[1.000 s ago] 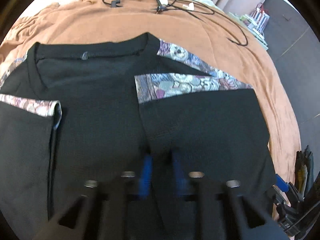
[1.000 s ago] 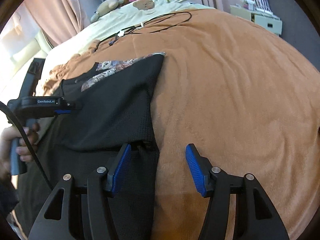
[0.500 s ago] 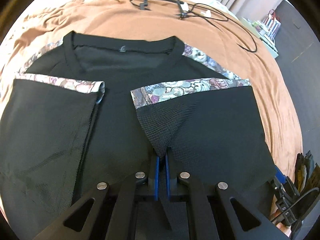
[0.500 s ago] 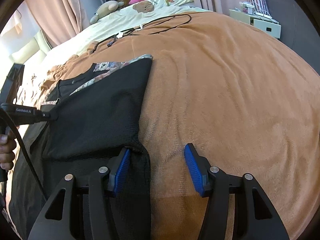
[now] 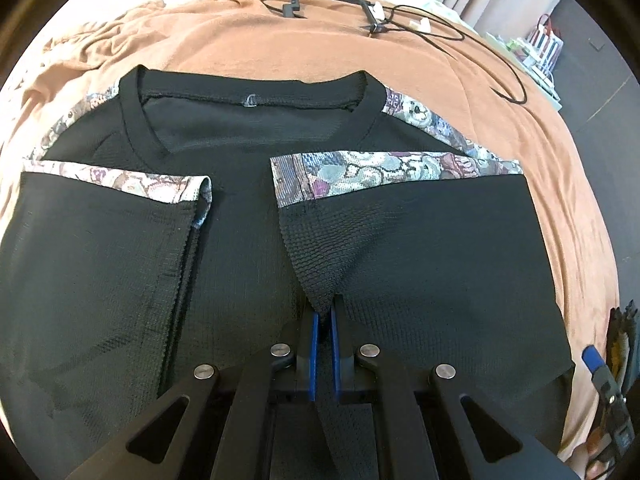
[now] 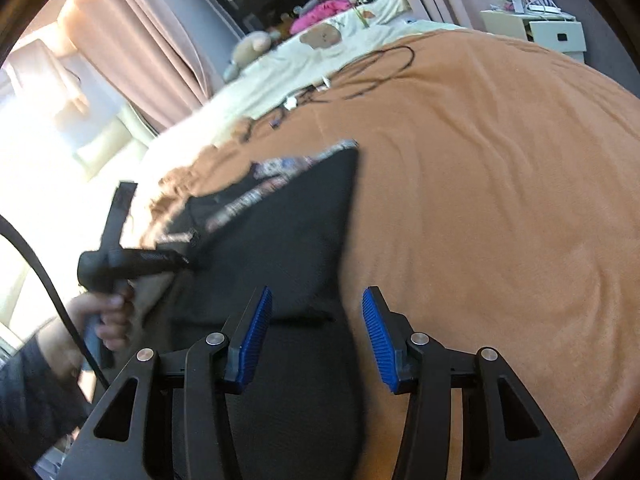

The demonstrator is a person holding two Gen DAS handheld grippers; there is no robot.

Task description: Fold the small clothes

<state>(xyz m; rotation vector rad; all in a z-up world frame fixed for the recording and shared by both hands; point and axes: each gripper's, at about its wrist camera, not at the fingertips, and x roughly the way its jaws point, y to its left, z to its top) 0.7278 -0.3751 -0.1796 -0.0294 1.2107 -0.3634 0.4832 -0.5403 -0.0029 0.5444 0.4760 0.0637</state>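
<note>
1. Shirt [image 5: 248, 264] lies flat on the blanket [image 5: 520, 128], collar away from the left tongs [image 5: 323, 312], neckline facing up. Both sleeves are folded in over the body; their patterned bands run across the chest.
2. Left tongs: pressed together, pinching a peak of black fabric at the inner edge of the right-hand folded panel. The cloth rises in a tent from the pinch to the band.
3. Change over the last second: the left tongs were spread over the flat fabric, then closed on it and drew back toward the hem side. The view now takes in the whole collar and both sleeves.
4. Right tongs [image 6: 316, 340]: spread, holding nothing, above the shirt's right edge where it meets the blanket. The view is blurred, so they are moving; they have shifted left, more over the cloth.
5. The hand [image 6: 108, 316] holding the left tongs shows in the right view.
6. Judgement: side folds done; the grip looks like the start of a panel adjustment or the next fold.
7. Cables [image 5: 360, 12] lie beyond the collar, well apart.
</note>
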